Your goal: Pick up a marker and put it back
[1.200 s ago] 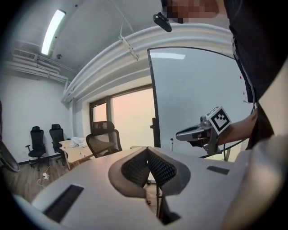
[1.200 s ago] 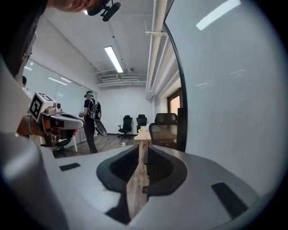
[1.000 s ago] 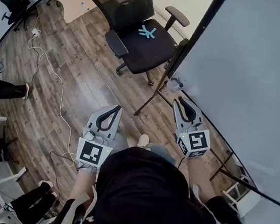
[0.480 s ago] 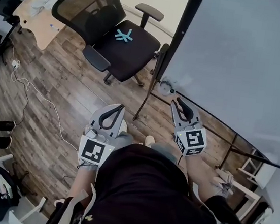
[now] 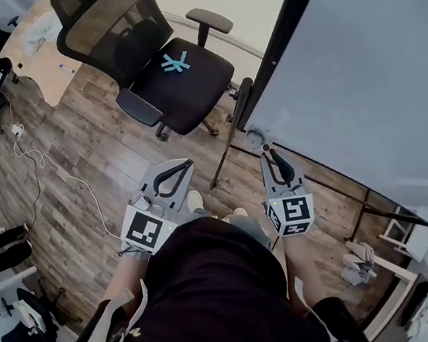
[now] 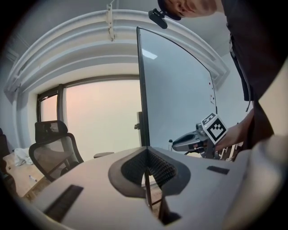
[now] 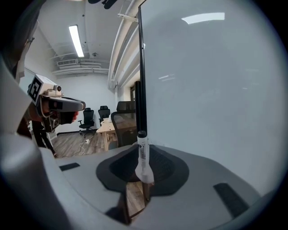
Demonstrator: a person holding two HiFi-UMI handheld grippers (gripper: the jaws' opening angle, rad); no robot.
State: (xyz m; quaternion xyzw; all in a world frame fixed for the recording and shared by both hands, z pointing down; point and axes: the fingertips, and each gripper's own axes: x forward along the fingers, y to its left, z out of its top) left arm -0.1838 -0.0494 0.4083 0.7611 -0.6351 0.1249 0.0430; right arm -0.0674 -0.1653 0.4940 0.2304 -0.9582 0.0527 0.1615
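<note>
A white marker point(image 7: 142, 153) with a black cap stands upright between the jaws of my right gripper point(image 7: 143, 176), which is shut on it. In the head view the right gripper point(image 5: 266, 155) points at the lower left corner of the whiteboard point(image 5: 381, 87), and the marker point(image 5: 254, 138) shows as a pale spot just past its tip. My left gripper point(image 5: 180, 163) hangs over the wood floor, shut, with nothing in it. In the left gripper view its jaws meet in a thin seam point(image 6: 146, 152), and the right gripper point(image 6: 193, 140) is off to the right.
The whiteboard's black frame post point(image 5: 275, 49) and stand legs point(image 5: 223, 160) are just ahead of me. A black mesh office chair point(image 5: 172, 75) stands at the upper left, with a wooden desk point(image 5: 38, 49) beyond it. A white cable point(image 5: 50, 168) runs across the floor.
The head view has swung, so the chair and desk sit further left and the whiteboard fills more of the frame. Both grippers keep their places and their states.
</note>
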